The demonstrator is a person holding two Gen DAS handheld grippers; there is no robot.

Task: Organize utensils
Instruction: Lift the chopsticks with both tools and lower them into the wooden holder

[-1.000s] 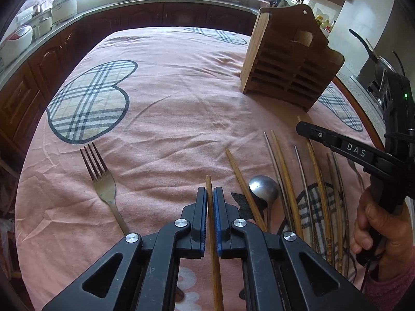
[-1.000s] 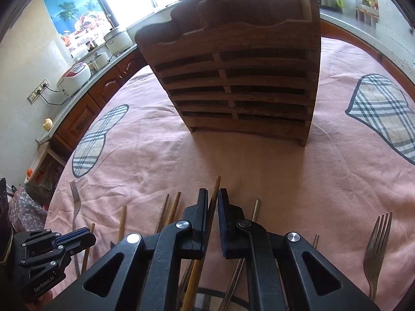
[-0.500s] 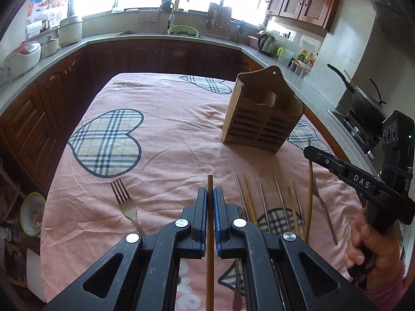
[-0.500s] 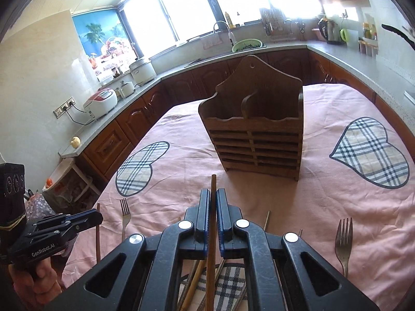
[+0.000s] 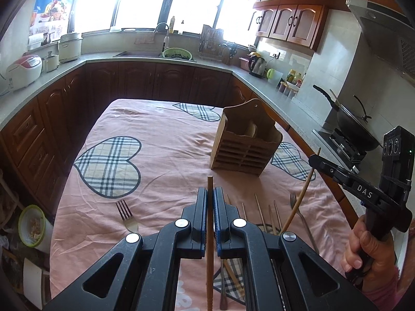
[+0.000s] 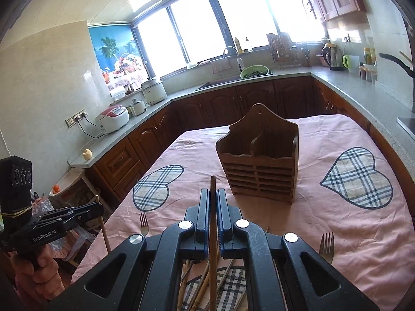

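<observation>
Standing empty, the wooden holder [image 6: 258,163] shows two compartments.

Each camera sits just behind its own gripper, raised above the near end of the table [image 5: 166,155] and tilted down along the fingers toward the far kitchen windows. The left view looks from near-left, the right view from near-right — both share the wooden utensil holder [image 5: 243,145] [image 6: 259,165], the pink cloth and the far sink counter [image 6: 259,77].
</observation>
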